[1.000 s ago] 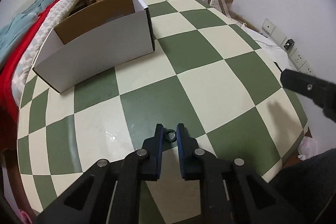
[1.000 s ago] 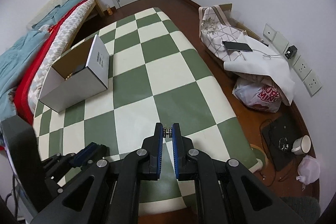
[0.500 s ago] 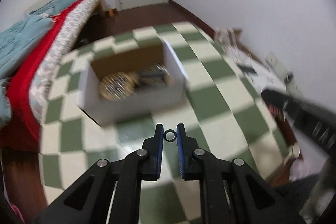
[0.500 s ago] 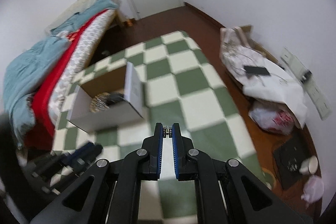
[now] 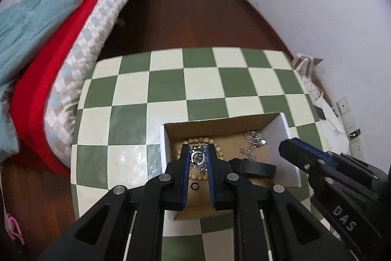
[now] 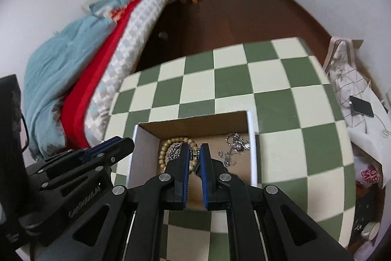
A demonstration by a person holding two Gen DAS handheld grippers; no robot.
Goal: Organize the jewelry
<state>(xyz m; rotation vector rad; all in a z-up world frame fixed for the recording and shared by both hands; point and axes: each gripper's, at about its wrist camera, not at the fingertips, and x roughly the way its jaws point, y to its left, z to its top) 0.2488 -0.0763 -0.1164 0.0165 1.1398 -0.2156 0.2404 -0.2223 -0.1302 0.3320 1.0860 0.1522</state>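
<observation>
Even, soft indoor light, glare on the glossy table, strong fisheye bending (edges slightly blurred).

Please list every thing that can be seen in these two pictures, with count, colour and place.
cardboard box: one, white outside, brown inside, open on the checked table.
bead bracelet: one, tan, in the box, left part.
chain: one, silver, in the box, right part.
black band: one, in the box.
small dark ring: one, on the box floor.
table: one, green and cream checks.
bed: one, red and blue covers, left.
phone: one, black, on the white cloth, right.
left gripper: shut on a silver ring, above the box.
right gripper: shut on a small piece, above the box.
</observation>
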